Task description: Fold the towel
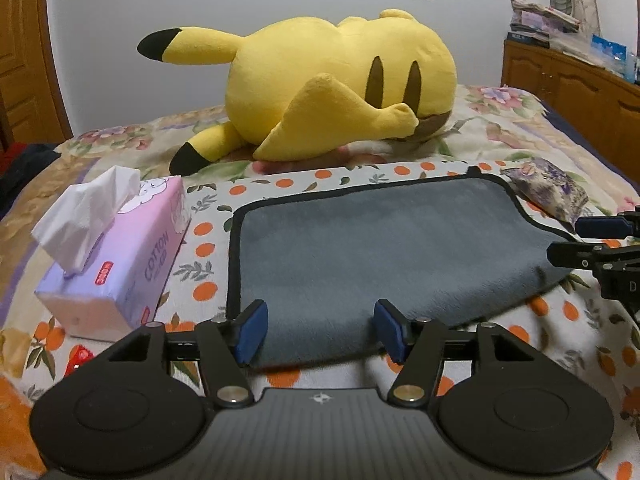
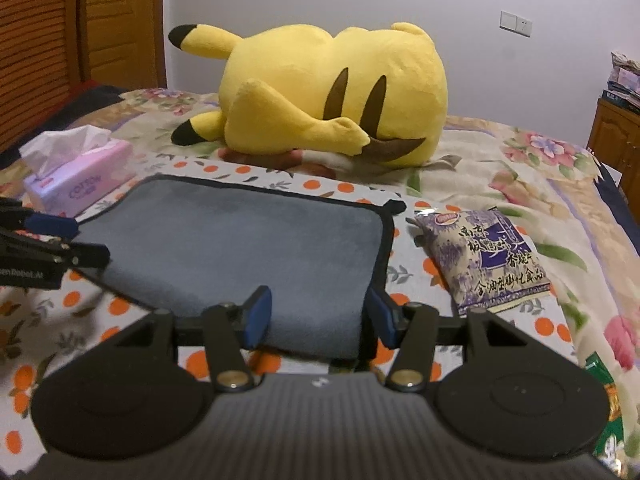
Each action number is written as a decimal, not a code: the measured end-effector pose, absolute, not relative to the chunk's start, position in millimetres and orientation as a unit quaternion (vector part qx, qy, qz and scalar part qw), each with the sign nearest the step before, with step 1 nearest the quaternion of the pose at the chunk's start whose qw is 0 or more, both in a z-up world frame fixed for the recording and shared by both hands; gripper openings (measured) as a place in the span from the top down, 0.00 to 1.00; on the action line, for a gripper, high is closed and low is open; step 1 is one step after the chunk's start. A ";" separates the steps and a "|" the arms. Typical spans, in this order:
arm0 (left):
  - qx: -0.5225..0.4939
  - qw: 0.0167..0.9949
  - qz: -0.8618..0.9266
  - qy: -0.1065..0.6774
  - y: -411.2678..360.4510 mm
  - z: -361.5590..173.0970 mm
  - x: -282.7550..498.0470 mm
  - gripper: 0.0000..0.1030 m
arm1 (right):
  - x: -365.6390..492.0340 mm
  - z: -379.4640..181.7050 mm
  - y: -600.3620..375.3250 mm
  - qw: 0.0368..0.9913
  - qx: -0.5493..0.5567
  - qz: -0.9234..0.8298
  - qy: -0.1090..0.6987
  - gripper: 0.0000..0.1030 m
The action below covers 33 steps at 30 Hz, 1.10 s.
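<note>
A grey towel (image 1: 380, 248) with a black hem lies folded on the orange-dotted cloth on the bed; it also shows in the right wrist view (image 2: 240, 248). My left gripper (image 1: 320, 328) is open, its blue pads over the towel's near edge at the left side. My right gripper (image 2: 318, 316) is open over the towel's near right corner. The right gripper shows at the right edge of the left wrist view (image 1: 580, 240), and the left gripper shows at the left edge of the right wrist view (image 2: 76, 240). Neither holds the towel.
A big yellow plush (image 1: 332, 88) lies behind the towel. A pink tissue box (image 1: 116, 256) stands to its left. A purple snack bag (image 2: 484, 256) lies to its right. A wooden cabinet (image 1: 572, 88) stands at the far right, a wooden door (image 2: 112, 20) at the left.
</note>
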<state>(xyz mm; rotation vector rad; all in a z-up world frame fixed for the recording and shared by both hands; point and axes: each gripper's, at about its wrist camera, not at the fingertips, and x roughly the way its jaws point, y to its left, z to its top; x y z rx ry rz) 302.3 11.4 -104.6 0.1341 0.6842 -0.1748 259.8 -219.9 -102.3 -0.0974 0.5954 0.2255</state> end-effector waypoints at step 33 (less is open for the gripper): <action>0.079 0.936 -0.102 0.328 1.0 -40.3 170.6 0.26 | 149.9 -38.9 -230.2 0.957 -0.017 0.107 0.270 0.44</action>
